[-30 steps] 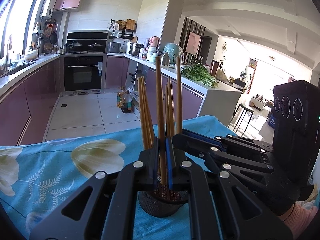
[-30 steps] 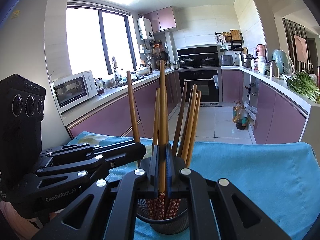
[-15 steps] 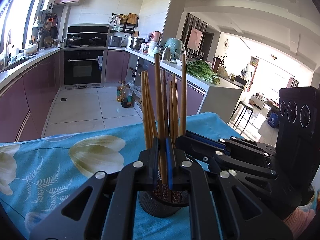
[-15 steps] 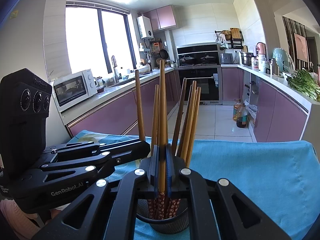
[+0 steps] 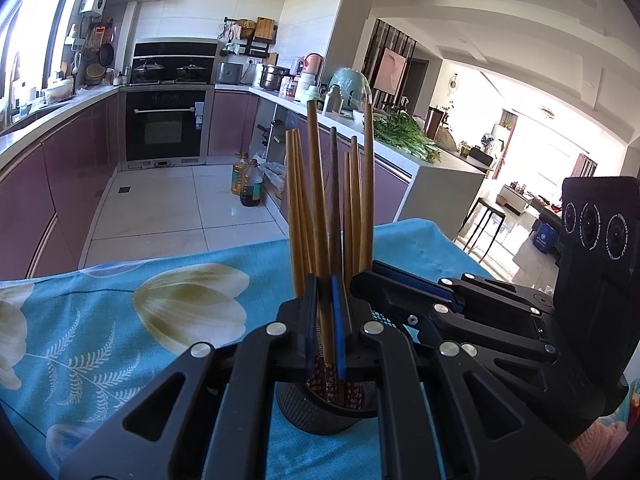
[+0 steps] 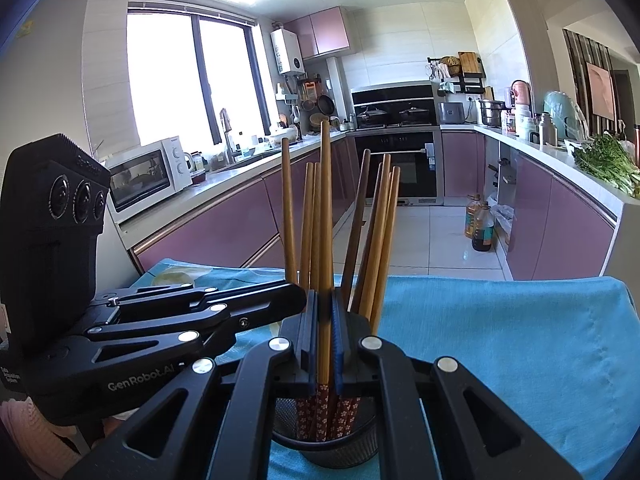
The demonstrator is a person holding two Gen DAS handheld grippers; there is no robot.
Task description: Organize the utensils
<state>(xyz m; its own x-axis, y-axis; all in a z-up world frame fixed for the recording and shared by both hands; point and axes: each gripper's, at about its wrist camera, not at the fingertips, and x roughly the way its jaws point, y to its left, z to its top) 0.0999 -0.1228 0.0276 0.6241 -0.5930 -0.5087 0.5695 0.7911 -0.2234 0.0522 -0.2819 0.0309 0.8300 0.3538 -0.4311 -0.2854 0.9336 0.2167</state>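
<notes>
Two grippers each pinch one chopstick over the black cup (image 6: 340, 448): the left gripper (image 5: 325, 320) and the right gripper (image 6: 325, 340). More chopsticks (image 5: 352, 208) stand in the cup on the blue cloth (image 5: 120, 320). Behind is the oven (image 6: 400, 160).

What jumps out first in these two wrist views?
Both grippers are shut on chopsticks standing in the black mesh holder on the blue floral tablecloth: the left gripper and the right gripper each pinch one. The rest of the chopsticks fan upward against the purple kitchen cabinets.
</notes>
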